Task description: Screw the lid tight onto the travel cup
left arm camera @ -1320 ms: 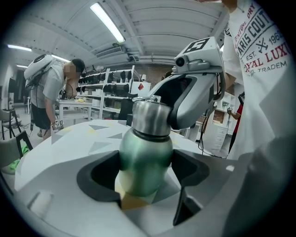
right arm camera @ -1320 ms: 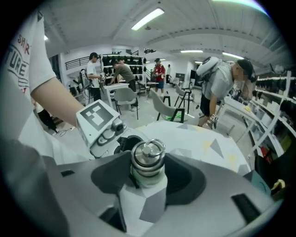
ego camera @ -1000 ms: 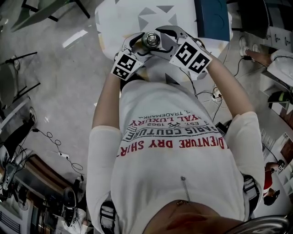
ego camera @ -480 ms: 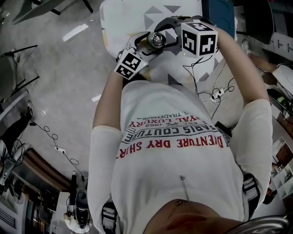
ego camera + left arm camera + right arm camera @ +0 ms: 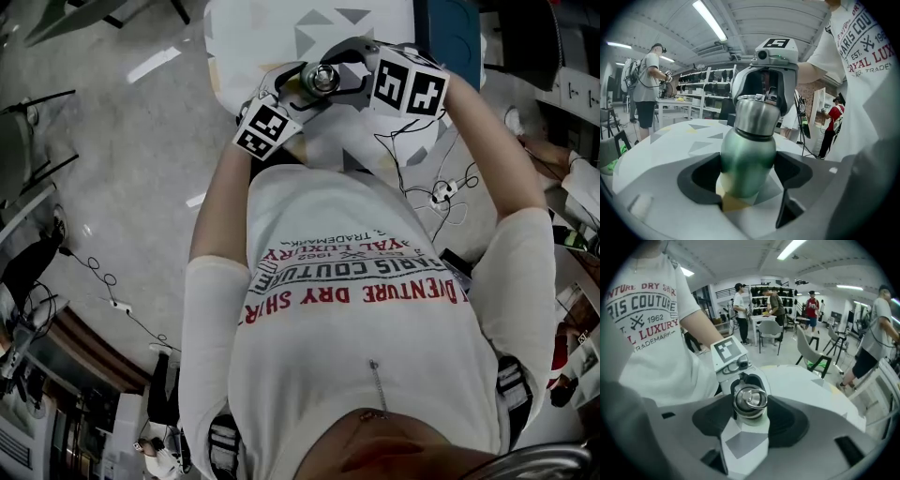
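The left gripper (image 5: 749, 180) clamps the green travel cup (image 5: 749, 150) (by its body). The right gripper (image 5: 751, 420) has its jaws just closing, and they now pinch the steel lid (image 5: 750, 400).

Satin green metal on the body of the travel cup (image 5: 747, 161), clamped in the left tongs (image 5: 749, 177); brushed bare steel above. Polished, mirror-bright steel on the lid (image 5: 750, 400), between the right tongs (image 5: 750, 414), just now closing in on it. Matt grey plastic for both shells, duller black rubbery pads (image 5: 698, 178) inside. Smooth, faintly shiny white tabletop (image 5: 670, 145) beneath the tongs, printed with grey and yellow triangles. Soft white cloth shirt (image 5: 375, 328) behind them, with red and black print. Glossy grey floor (image 5: 122, 187) left of the left tongs.
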A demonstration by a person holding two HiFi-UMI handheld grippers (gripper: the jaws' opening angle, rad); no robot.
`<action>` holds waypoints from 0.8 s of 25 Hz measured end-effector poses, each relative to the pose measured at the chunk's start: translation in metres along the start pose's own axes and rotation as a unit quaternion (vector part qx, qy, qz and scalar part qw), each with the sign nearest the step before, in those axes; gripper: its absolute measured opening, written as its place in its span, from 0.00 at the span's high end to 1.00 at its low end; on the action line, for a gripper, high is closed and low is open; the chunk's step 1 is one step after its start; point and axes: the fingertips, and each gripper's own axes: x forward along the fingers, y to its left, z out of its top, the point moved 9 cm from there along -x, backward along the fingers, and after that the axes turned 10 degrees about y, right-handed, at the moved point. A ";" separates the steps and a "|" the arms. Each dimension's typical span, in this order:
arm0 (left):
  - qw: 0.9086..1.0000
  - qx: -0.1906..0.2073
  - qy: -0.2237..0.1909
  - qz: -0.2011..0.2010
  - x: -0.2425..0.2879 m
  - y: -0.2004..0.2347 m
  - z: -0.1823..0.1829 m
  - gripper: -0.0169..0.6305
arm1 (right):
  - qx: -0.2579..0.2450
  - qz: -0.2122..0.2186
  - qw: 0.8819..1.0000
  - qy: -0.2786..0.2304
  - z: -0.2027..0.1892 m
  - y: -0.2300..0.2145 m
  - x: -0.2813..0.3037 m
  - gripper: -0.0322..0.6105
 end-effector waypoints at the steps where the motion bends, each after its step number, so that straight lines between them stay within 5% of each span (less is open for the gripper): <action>1: 1.000 0.000 0.000 0.000 0.000 0.000 0.000 0.41 | 0.017 -0.007 1.000 -0.002 0.000 0.001 0.000 0.58; 8: 1.000 0.000 0.000 0.001 0.001 0.000 0.000 0.41 | 0.149 -0.068 0.986 -0.019 -0.002 0.012 0.001 0.58; 16: 1.000 0.002 -0.001 0.006 0.002 -0.002 -0.001 0.41 | 0.279 -0.146 0.948 -0.043 0.000 0.027 0.004 0.58; 20: 1.000 0.003 -0.001 0.005 0.001 -0.002 0.000 0.41 | 0.285 -0.165 0.943 -0.057 -0.002 0.031 0.005 0.58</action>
